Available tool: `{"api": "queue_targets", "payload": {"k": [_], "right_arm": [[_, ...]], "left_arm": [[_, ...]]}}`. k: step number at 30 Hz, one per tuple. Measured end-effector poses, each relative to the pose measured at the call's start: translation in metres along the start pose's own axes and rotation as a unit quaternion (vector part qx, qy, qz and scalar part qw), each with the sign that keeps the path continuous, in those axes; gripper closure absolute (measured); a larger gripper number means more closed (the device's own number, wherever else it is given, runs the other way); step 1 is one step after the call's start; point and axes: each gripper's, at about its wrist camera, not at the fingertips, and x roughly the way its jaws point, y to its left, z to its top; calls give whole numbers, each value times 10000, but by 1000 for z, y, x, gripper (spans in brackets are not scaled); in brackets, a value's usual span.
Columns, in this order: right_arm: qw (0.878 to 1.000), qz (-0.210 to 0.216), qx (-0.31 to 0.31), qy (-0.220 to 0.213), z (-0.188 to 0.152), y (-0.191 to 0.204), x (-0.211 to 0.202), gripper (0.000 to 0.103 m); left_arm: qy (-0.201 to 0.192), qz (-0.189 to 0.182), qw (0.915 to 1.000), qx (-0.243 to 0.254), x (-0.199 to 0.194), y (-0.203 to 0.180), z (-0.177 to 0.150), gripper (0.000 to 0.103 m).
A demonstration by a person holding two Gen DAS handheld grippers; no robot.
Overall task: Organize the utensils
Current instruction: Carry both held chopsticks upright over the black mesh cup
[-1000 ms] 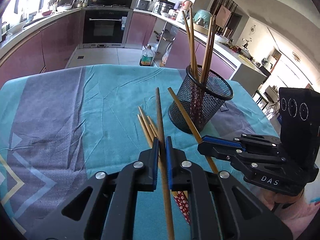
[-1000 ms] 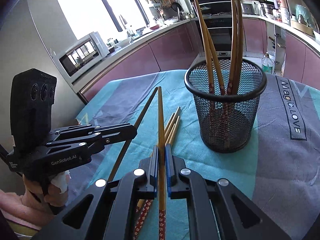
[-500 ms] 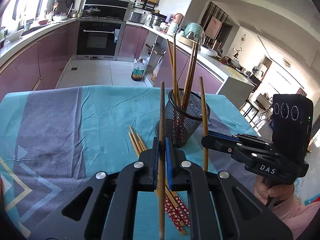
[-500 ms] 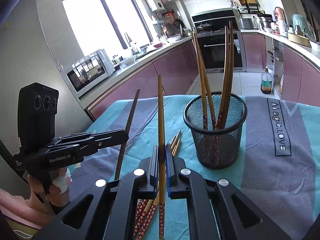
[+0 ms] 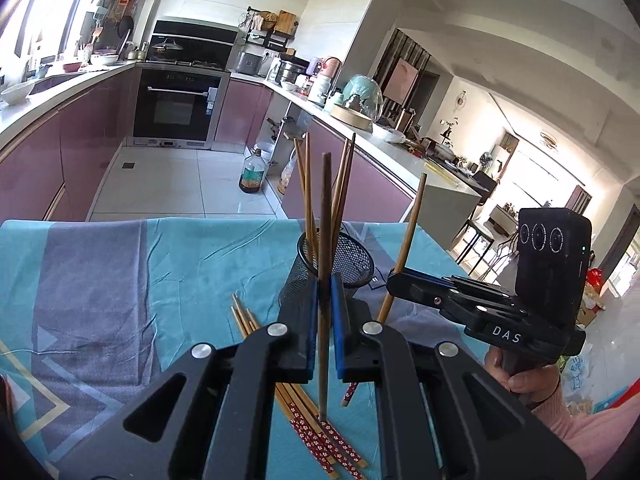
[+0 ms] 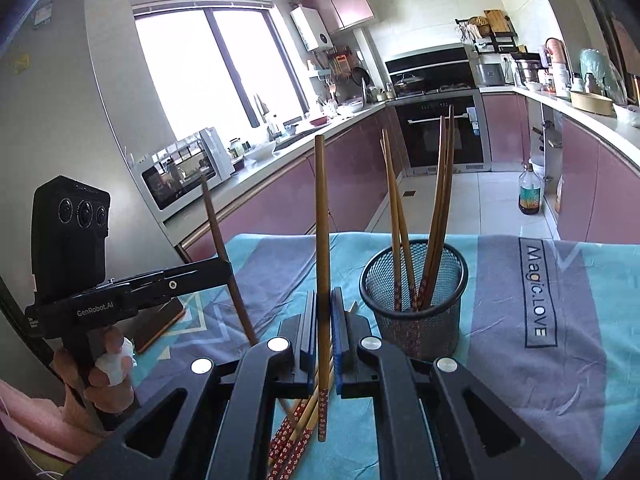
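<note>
Left gripper [image 5: 325, 316], right gripper [image 6: 325, 320] tilted down, jaws clamping one upright chopstick each.

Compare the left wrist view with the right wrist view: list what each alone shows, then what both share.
Left wrist only: the dining area beyond the counter.

Right wrist only: the window, the microwave and the "Magic.LOVE" print.

Both: the mesh holder with chopsticks standing in it, loose chopsticks on the tablecloth, and the left gripper and right gripper, each shut on one chopstick.
</note>
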Motion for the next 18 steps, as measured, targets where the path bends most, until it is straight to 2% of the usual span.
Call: {"api": "queue_targets", "payload": {"k": [18], "right_arm": [[9978, -250, -299, -539, 39, -3, -22, 98]], "left_arm": [[-273, -167, 9995, 52, 5, -8, 38, 96]]}}
